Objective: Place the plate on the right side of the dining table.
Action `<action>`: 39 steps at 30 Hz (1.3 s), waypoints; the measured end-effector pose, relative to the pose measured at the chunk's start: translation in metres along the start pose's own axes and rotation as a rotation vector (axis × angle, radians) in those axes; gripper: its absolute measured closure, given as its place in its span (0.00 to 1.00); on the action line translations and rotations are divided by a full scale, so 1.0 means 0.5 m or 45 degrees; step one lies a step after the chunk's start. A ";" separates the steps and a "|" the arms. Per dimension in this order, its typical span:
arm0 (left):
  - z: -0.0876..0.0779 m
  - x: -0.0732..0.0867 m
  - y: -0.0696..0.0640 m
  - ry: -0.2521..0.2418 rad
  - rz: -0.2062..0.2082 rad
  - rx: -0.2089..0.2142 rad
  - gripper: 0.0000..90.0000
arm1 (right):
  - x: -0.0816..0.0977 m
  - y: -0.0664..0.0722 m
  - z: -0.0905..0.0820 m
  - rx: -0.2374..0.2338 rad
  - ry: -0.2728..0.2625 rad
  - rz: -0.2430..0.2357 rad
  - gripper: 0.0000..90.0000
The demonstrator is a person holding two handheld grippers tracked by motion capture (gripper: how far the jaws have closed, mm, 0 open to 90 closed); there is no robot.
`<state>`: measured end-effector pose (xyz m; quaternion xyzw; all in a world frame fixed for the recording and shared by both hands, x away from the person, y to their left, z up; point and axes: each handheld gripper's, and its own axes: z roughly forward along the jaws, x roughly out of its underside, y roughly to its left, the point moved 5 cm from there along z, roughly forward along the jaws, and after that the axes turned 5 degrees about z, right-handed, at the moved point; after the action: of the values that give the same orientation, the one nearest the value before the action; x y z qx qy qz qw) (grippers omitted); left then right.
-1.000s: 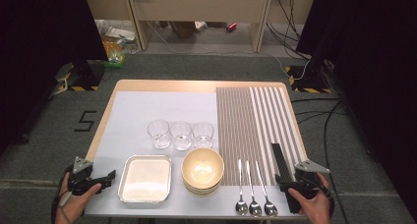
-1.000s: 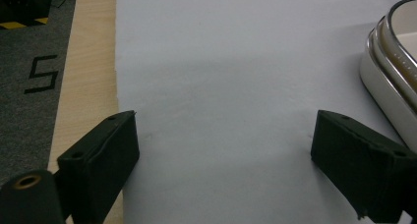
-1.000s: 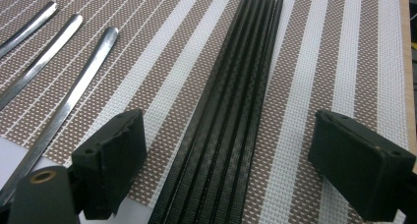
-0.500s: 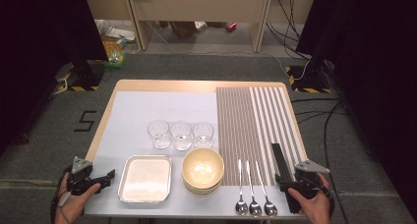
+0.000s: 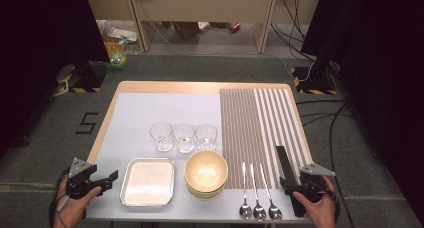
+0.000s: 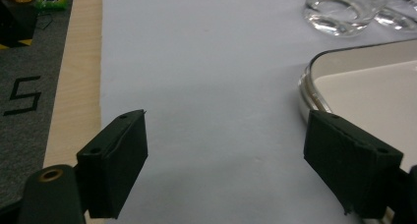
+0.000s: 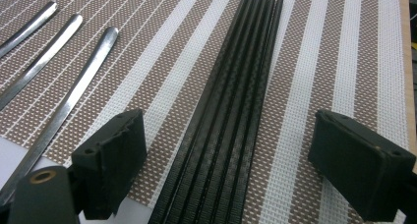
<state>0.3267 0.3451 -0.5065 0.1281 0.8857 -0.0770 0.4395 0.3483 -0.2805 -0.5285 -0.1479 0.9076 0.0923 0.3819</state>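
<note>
The right gripper (image 7: 228, 170) has its jaws wide apart, with a bundle of black chopsticks (image 7: 231, 111) lying between them on the striped mat (image 7: 305, 86); neither jaw touches the sticks. The left gripper (image 6: 241, 170) is likewise spread open and holds nothing. Its one jaw hangs over bare white cover, the other over the near rim of the metal tray (image 6: 373, 86).

From the high view, taking the stacked bowls (image 5: 206, 173) as the marker: the tray (image 5: 147, 182) lies just to their left, and the left gripper (image 5: 102, 180) sits beyond that, at the worktop's (image 5: 200, 87) near left corner. Three spoons (image 5: 259, 193) lie side by side just right of the bowls on the mat (image 5: 260, 123). The chopsticks (image 5: 283, 164) are farther right again, with the right gripper (image 5: 292, 188) at their near end. Three clear glasses (image 5: 183, 137) stand in a row just behind the bowls.

As a judgement, the work has hardly begun. Everything sits grouped in tidy batches, nothing is lifted or gripped, and no single place is laid out. The step in hand looks like a first approach: the right jaws are lined up along the chopsticks and would need to come down and close on them. The left jaws seem headed for the tray's edge. All picking and placing is left to do.
</note>
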 end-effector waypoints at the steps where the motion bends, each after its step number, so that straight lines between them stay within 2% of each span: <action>1: -0.003 -0.005 -0.003 -0.017 -0.003 0.004 0.20 | 0.000 0.000 0.000 0.000 0.000 0.000 0.16; 4: -0.011 -0.015 -0.017 -0.029 0.000 0.029 0.23 | 0.000 0.000 0.000 0.000 0.000 0.000 0.16; 8: -0.011 -0.024 -0.036 -0.044 0.030 0.052 0.30 | 0.000 0.000 0.000 0.000 0.001 0.003 0.16; 13: -0.006 -0.033 -0.047 -0.058 0.053 0.049 0.41 | 0.000 0.000 0.000 -0.001 0.001 0.004 0.16; 21: 0.029 -0.051 -0.075 -0.017 0.087 0.075 0.53 | 0.000 0.000 0.000 -0.001 0.000 0.001 0.16; 23: 0.039 -0.054 -0.078 0.008 0.106 0.072 0.56 | 0.000 0.000 0.000 0.000 -0.001 0.003 0.16; 26: 0.049 -0.057 -0.080 0.013 0.106 0.063 0.60 | 0.000 0.000 0.000 -0.001 0.001 0.005 0.16; 29: 0.061 -0.059 -0.079 0.032 0.137 0.053 0.64 | 0.000 0.000 0.000 -0.001 0.000 0.007 0.16; 32: 0.070 -0.063 -0.079 0.022 0.145 0.049 0.68 | 0.000 0.000 0.000 -0.002 0.000 0.005 0.16; 35: 0.076 -0.065 -0.081 0.055 0.162 0.069 0.73 | 0.000 0.000 0.000 -0.002 0.000 0.006 0.16; 39: 0.084 -0.061 -0.082 0.055 0.173 0.077 0.80 | 0.000 0.000 0.000 -0.002 -0.001 0.006 0.16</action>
<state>0.3642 0.2905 -0.5064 0.2029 0.8814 -0.0709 0.4206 0.3483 -0.2806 -0.5285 -0.1458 0.9078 0.0939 0.3818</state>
